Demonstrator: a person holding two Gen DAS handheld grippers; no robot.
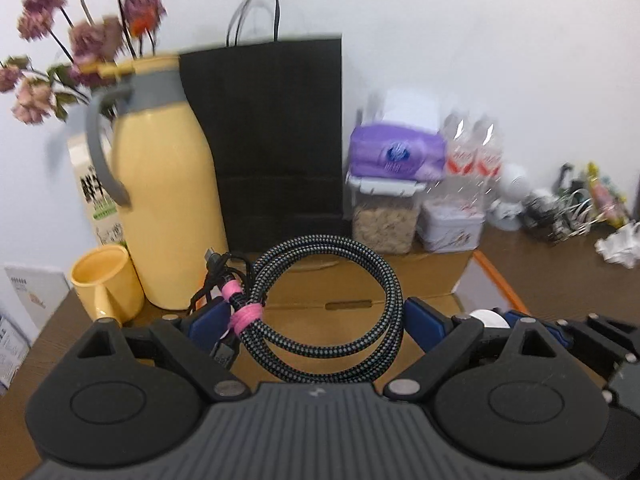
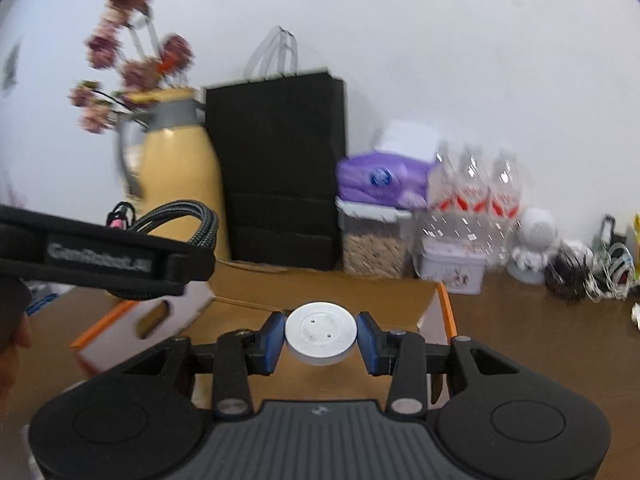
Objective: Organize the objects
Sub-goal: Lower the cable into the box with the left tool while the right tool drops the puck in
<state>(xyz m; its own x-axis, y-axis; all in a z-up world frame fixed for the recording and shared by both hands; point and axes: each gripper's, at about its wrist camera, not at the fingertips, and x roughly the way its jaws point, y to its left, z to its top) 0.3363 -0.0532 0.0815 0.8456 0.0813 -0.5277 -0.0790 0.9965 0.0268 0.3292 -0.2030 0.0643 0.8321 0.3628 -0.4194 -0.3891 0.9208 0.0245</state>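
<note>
The left gripper (image 1: 316,320) holds a coiled braided cable (image 1: 328,312) between its blue pads. The coil stands nearly upright, its long axis from 9 to 3 o'clock, and the pink tie (image 1: 244,316) with the plug ends sits at 9 o'clock. The right gripper (image 2: 321,338) clamps a white round disc (image 2: 321,334), lying flat, face up. Both hang above the cardboard box (image 2: 320,292). The yellow jug (image 1: 168,200) stands at 10 o'clock of the coil.

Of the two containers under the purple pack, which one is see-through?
The tall clear container, directly under the purple pack beside the black bag; its grainy brown contents show through. The lower tin to its right is opaque.
</note>
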